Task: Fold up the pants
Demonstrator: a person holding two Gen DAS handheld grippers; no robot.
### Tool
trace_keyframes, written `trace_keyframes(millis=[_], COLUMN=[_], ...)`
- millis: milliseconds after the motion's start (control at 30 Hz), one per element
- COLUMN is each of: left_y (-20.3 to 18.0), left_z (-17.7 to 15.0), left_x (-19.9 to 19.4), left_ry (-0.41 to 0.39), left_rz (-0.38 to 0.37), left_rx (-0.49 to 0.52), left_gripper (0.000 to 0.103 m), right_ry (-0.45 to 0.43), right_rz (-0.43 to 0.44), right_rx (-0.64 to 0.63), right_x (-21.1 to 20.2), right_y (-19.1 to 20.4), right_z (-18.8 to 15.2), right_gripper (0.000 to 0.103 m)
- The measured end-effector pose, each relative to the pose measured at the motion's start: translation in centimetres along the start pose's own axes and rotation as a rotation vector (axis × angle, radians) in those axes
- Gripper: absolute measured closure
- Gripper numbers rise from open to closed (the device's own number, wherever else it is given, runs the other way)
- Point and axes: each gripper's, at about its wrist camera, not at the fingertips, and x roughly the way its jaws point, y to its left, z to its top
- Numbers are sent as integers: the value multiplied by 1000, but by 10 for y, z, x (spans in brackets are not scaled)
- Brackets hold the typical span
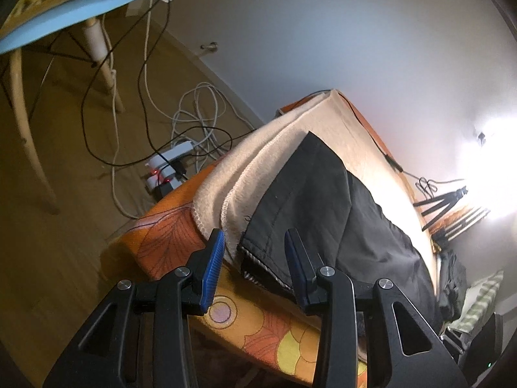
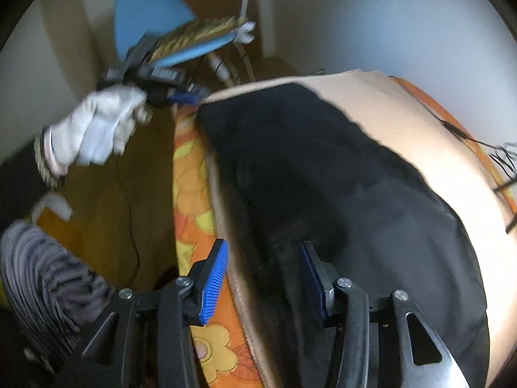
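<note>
We held both claws wide open and empty: left claw [image 1: 253, 252] at the corner of the pants [image 1: 326, 207], lower centre; right claw [image 2: 263, 265] over their near edge, apparently for gripping. Pants lay on the blanket [image 1: 342, 129].

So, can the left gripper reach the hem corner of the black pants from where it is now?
Probably yes: the left gripper is open, and the black pants hem lies just ahead between its fingers, nothing covering it.

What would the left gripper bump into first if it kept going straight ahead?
Probably the black pants. The left gripper is open and points at their near hem corner, on the cream blanket; depth is hard to judge.
</note>
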Motion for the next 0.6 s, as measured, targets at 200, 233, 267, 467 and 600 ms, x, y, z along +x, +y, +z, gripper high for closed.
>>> trace_keyframes(millis=[200, 233, 267, 467, 600], left_y=[-12, -13, -13, -20, -14], left_z=[0, 0, 0, -4, -3], left_x=[7, 9, 10, 11, 9], left_ry=[1, 1, 0, -19, -30], left_rz=[2, -3, -3, 13, 10], left_rx=[41, 34, 35, 47, 20], left_gripper=[66, 66, 66, 71, 80], right_ry=[20, 6, -2, -9, 4], right_rz=[-61, -83, -102, -228, -293], right_rx=[87, 154, 205, 441, 530], right_x=[-32, -46, -57, -119, -144], right_y=[-15, -27, -36, -69, -75], right_z=[-43, -58, -69, -151, -194], right_gripper=[55, 55, 55, 55, 55])
